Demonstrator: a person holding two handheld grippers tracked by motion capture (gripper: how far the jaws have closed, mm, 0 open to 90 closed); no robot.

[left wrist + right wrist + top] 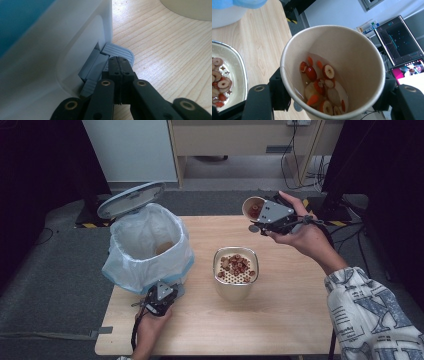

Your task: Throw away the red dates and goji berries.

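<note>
A tan paper cup, held tilted above the table's far right, holds red and pale fruit slices in a little liquid. A white pedal bin, blue-lined, stands lid-up at left beside a strainer-topped pot of more slices.

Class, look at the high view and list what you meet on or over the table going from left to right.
Bin with its lid up → left tongs at the bin's foot → strainer pot of dried fruit → paper cup → right tongs holding it.
</note>
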